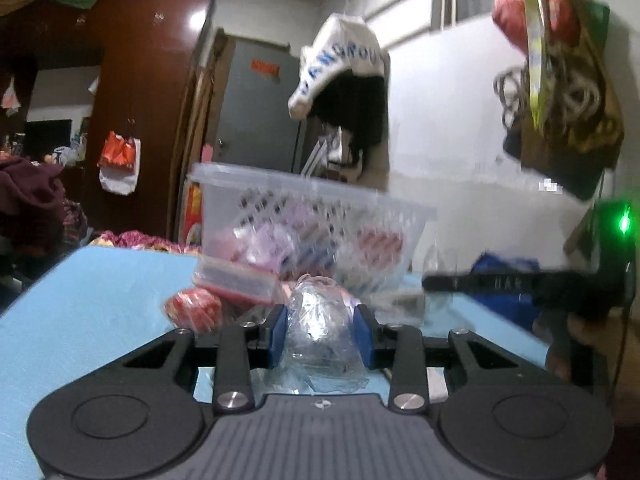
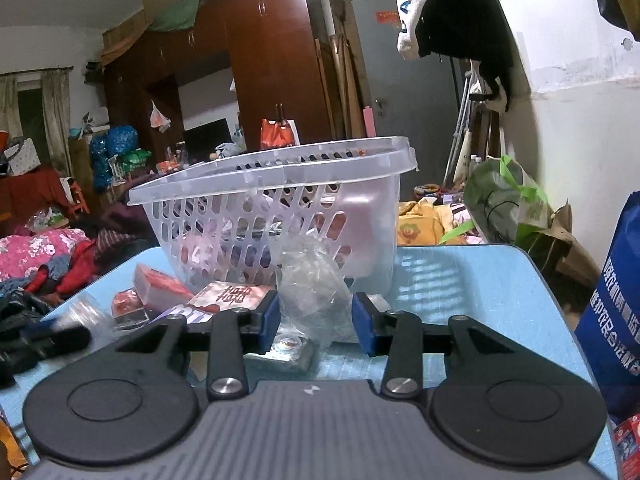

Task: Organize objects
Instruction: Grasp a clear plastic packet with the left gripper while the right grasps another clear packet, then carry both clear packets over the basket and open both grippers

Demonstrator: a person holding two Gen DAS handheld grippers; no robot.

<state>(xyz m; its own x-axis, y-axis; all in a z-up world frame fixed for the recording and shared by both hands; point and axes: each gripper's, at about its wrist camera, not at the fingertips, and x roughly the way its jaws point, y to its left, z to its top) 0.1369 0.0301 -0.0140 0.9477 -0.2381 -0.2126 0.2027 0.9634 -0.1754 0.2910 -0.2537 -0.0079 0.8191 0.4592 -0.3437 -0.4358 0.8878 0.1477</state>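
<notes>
Left hand-held gripper (image 1: 321, 334) pinches crinkled clear plastic (image 1: 320, 320) beside basket (image 1: 312, 188).

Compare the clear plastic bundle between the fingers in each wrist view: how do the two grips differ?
Left gripper: the crumpled clear plastic fills the gap, and both blue pads look pressed against it. Right gripper: the clear plastic bag sits nearer the left pad, with a gap showing at the right pad, so contact is unclear. The left view is blurred; the right view is sharp. Both bundles sit before the white basket on the blue table.
</notes>
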